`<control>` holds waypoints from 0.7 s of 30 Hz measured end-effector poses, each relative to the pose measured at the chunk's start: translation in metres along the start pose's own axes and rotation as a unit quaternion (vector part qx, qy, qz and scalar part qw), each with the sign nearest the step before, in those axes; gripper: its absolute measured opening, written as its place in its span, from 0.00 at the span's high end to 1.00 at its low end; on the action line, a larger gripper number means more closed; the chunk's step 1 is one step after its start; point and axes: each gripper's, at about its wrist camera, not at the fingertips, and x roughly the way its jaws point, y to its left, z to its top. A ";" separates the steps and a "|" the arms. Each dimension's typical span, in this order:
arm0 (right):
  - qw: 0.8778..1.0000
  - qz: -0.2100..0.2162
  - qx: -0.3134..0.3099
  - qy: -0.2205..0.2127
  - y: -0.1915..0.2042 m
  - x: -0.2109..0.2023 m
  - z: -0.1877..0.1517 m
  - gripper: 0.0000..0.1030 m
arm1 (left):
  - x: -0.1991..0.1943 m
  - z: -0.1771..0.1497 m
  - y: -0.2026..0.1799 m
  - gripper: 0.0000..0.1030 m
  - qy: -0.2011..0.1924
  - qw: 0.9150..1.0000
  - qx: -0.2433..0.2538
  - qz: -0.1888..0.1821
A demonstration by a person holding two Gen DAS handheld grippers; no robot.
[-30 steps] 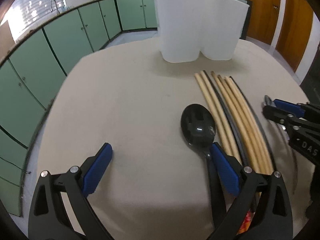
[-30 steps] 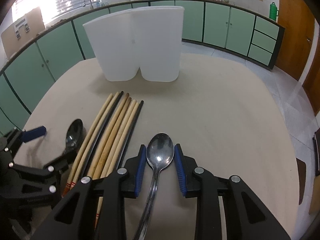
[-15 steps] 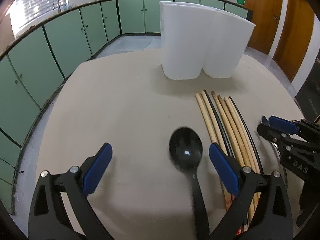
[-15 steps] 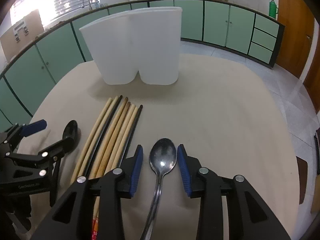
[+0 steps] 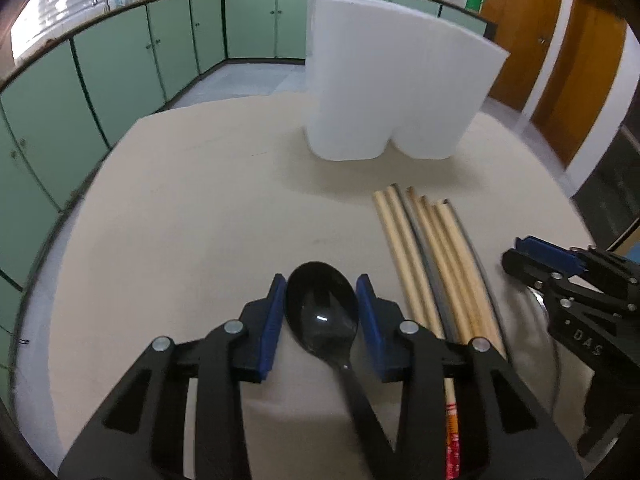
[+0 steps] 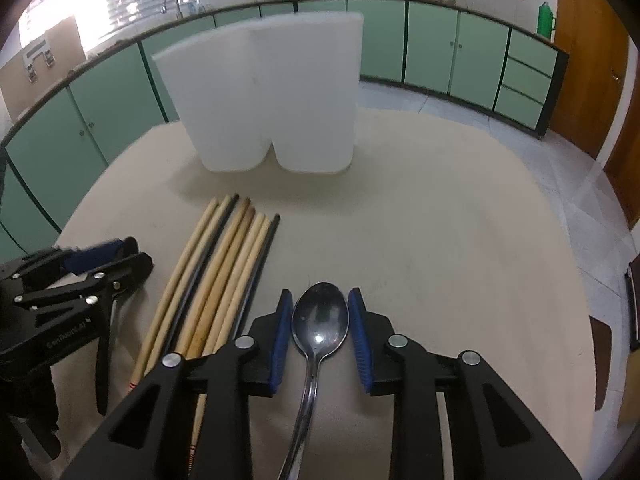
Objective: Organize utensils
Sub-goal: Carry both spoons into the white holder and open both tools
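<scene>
Left gripper: blue pads sit right up against both sides of the black spoon bowl, so it's clamped on it. The handle runs back under the gripper body.
Right gripper: same deal with the metal spoon — pads snug against the bowl on each side, closed on it, handle trailing back toward the camera.
Chopsticks: a bundle of wooden and dark ones lying side by side on the table, between the two grippers, tips pointing at the holder.
Utensil holder: white, two-compartment, standing upright at the far side of the table, well apart from both spoons. Can't see inside it from either view.
Spoons vs table: can't tell if they're resting on the surface or lifted just off it.
Background: green cabinets all round — wooden doors off to the right.
</scene>
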 end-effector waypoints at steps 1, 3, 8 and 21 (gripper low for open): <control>1.000 0.002 0.000 -0.013 0.000 -0.005 0.000 0.73 | -0.003 0.000 0.000 0.66 -0.005 1.000 -0.004 -0.009; 0.999 0.004 -0.001 -0.042 -0.001 -0.018 0.001 0.73 | -0.010 -0.001 -0.001 0.66 -0.020 1.000 -0.006 -0.015; 0.993 0.016 0.002 -0.116 -0.008 -0.051 0.013 0.73 | -0.047 0.003 -0.009 0.66 -0.109 0.994 0.000 -0.012; 0.961 0.049 -0.003 -0.270 -0.026 -0.120 0.117 0.73 | -0.110 0.101 -0.028 0.66 -0.312 0.950 0.028 -0.002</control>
